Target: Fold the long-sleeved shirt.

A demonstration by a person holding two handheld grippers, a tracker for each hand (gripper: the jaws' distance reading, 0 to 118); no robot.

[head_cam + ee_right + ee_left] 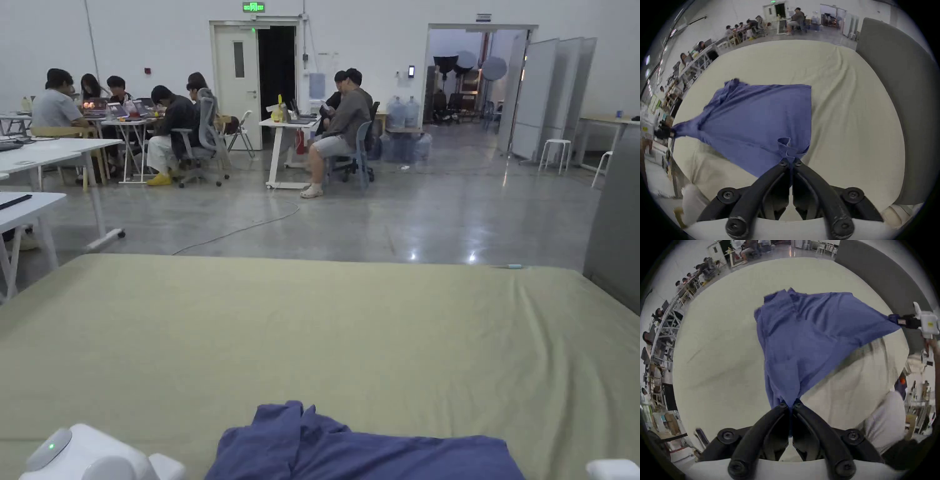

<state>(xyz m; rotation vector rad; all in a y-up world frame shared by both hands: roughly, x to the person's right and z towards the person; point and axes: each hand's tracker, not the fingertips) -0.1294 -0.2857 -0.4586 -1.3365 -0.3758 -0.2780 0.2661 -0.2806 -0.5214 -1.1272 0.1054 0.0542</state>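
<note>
While both grippers pinch it, the blue shirt (804, 340) hangs stretched between them above the near part of a pale green bed (718, 353). In the left gripper view, the left gripper (790, 404) has its two black jaws pressed together on a bunched corner of the cloth, which fans out from the tips toward the far side. At the right edge of that view the right gripper (895, 320) grips another corner, pulling the fabric taut into a point.

In the right gripper view, the right gripper's jaws are likewise closed on a gathered bit of shirt, with a small loop of cloth standing just above the tips. From there the shirt spreads leftward to a narrow twisted end held by the left gripper at the left edge. The far end of the shirt looks rumpled, with folds that may be the collar or a sleeve; I cannot tell which.

In the head view, the top of the shirt shows at the bottom edge, over the sheet. Beyond the bed lie a shiny grey floor (400, 212), white tables (44, 153) and several seated people (340, 125). A grey panel (899, 97) stands along the bed's right side.
</note>
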